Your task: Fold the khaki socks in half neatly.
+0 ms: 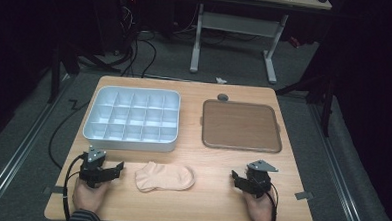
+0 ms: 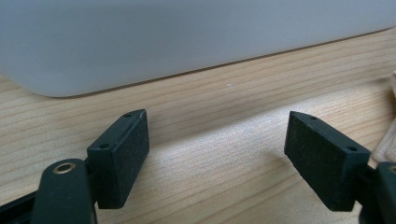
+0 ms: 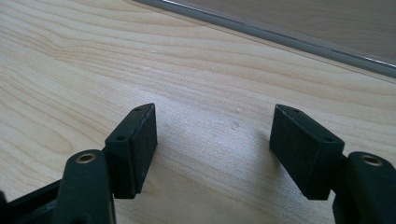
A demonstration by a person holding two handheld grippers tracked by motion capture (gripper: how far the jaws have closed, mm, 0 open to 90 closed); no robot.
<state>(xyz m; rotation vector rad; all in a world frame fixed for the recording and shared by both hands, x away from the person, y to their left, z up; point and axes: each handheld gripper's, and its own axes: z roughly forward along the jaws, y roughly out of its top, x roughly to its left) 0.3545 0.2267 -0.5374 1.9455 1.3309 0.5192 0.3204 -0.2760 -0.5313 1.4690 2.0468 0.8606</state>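
Observation:
A pale peach sock (image 1: 164,177) lies flat near the table's front edge, between the two grippers. My left gripper (image 1: 112,170) rests low on the table to the sock's left, its jaws wide apart with bare wood between them (image 2: 217,156); the sock's edge (image 2: 388,140) peeks in at the right of the left gripper view. To the sock's right, my right gripper (image 1: 237,177) rests on the wood, also open and holding nothing (image 3: 212,149).
A white divided organiser tray (image 1: 132,119) with several compartments stands at the back left; its wall (image 2: 187,37) rises just ahead of the left gripper. A brown flat tray (image 1: 241,126) lies at the back right, its metal rim (image 3: 280,35) ahead of the right gripper.

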